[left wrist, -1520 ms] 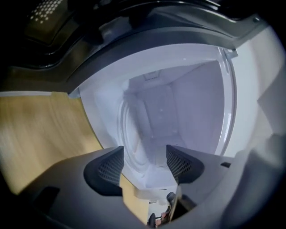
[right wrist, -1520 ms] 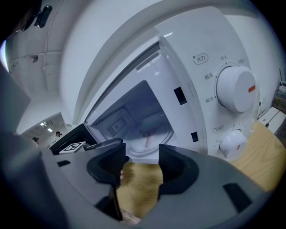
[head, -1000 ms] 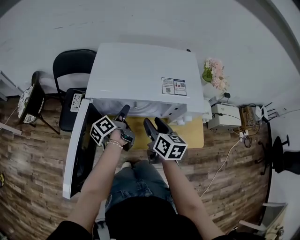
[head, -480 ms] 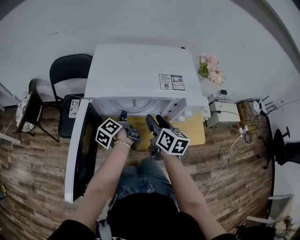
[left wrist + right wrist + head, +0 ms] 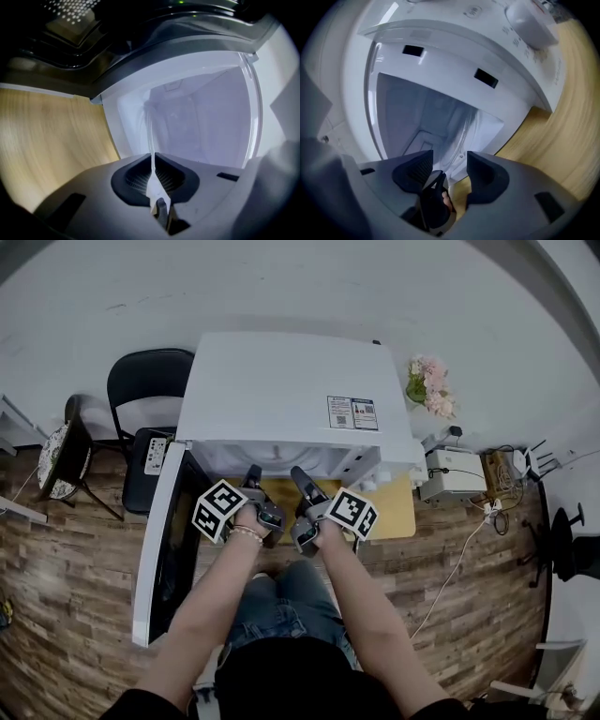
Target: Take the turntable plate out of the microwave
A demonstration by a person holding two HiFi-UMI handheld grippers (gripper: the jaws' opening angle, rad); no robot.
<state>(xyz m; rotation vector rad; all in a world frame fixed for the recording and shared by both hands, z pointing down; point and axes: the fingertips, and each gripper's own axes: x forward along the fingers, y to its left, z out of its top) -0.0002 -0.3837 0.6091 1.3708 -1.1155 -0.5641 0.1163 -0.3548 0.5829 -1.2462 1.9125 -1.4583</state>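
Since 1 s earlier, the left gripper (image 5: 251,472) has closed its jaws, which stood wide then, and the right gripper (image 5: 302,480) has rolled, so that its marker cube (image 5: 352,513) now sits nearer the left gripper's marker cube (image 5: 217,510); both grippers point into the open front of the white microwave (image 5: 281,390), whose door (image 5: 164,549) is swung open at the person's left. Left gripper view: the 2 jaws are pressed together on the thin, translucent rim of the glass turntable plate (image 5: 152,161), seen edge-on between the ribbed pads; the plate runs from the pads back into the pale cavity (image 5: 201,117), so it is still inside the microwave. Right gripper view: the 2 jaws stand apart, having just narrowed slightly, and clasp nothing; beyond them the plate's curved rim shows inside the cavity, near the front opening. The microwave stands on a light wooden table (image 5: 392,510); a black chair (image 5: 141,381) stands at the microwave's left, beyond the door, and pink flowers (image 5: 429,381) at its right.
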